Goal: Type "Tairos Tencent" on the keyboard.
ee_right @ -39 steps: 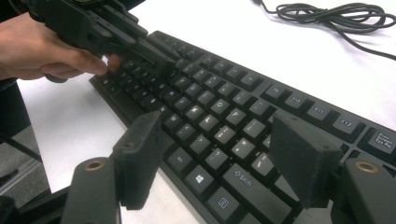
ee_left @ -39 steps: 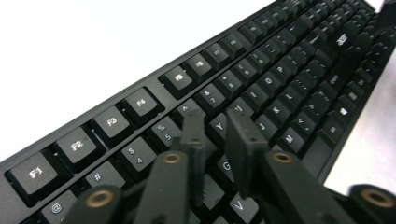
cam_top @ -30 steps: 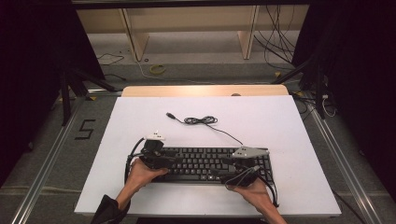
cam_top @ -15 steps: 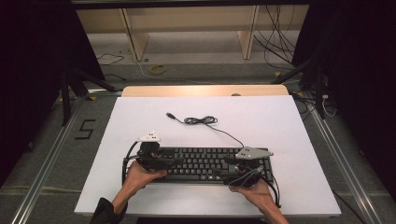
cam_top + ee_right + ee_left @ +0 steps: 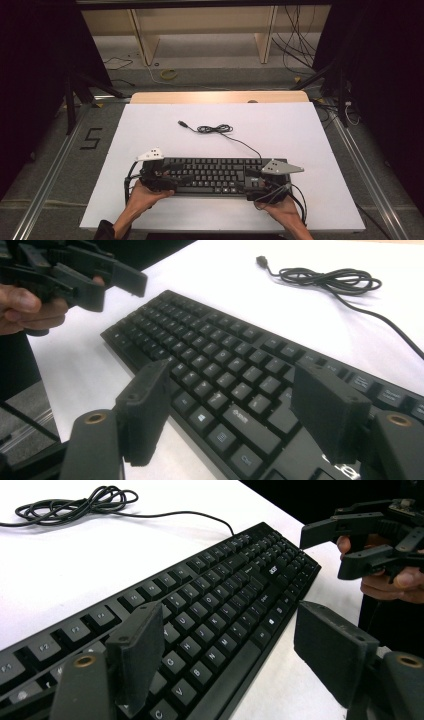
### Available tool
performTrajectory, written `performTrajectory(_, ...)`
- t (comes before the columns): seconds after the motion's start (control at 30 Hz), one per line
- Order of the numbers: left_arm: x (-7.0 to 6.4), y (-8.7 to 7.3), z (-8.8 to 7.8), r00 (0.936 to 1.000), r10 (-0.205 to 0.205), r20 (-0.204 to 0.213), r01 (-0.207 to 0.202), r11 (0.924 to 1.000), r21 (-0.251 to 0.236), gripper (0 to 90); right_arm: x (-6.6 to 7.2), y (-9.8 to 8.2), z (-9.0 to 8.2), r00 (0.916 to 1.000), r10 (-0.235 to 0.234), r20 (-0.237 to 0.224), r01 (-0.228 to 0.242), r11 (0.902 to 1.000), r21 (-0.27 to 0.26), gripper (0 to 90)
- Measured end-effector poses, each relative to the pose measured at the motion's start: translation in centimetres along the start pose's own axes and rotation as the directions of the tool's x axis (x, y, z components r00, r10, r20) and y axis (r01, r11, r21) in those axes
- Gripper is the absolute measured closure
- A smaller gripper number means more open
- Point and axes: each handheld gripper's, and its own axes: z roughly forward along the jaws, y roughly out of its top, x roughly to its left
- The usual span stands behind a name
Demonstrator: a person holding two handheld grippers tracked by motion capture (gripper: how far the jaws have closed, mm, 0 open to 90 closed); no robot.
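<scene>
I have my left hand-held gripper at the left end of the black keyboard and my right hand-held gripper at its right end, the keyboard lying flat near the front edge of the white counter with its cable coiled beyond it. Both stand wide open with nothing held, jaws spread over the keys and front edge. I judge this the approach to a two-handed grip, so next each must settle its jaws across the keyboard's edge and close evenly before any lift.
</scene>
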Motion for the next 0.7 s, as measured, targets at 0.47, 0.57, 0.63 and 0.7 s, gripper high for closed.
performTrajectory(0.47,-0.6,-1.5,-1.5,0.9999,0.005,0.014,-0.005,0.9994,-0.035,26.7,-0.6,-1.1,-2.0,0.9994,0.002,0.034,-0.001,0.9997,-0.025,32.4)
performTrajectory(0.57,-0.7,-1.8,-1.7,0.9999,0.003,0.014,-0.002,0.9992,-0.039,26.7,-0.8,-1.3,-2.3,0.9991,0.008,0.041,-0.007,0.9996,-0.028,32.3)
performTrajectory(0.63,-0.8,-2.0,-1.8,0.9999,0.004,0.014,-0.003,0.9990,-0.044,26.6,-0.9,-1.6,-2.6,0.9988,0.010,0.047,-0.009,0.9995,-0.030,32.2)
performTrajectory(0.7,-0.8,-2.1,-1.9,0.9999,0.002,0.013,-0.001,0.9991,-0.042,26.4,-1.0,-1.8,-2.9,0.9985,0.013,0.053,-0.011,0.9993,-0.035,32.2)
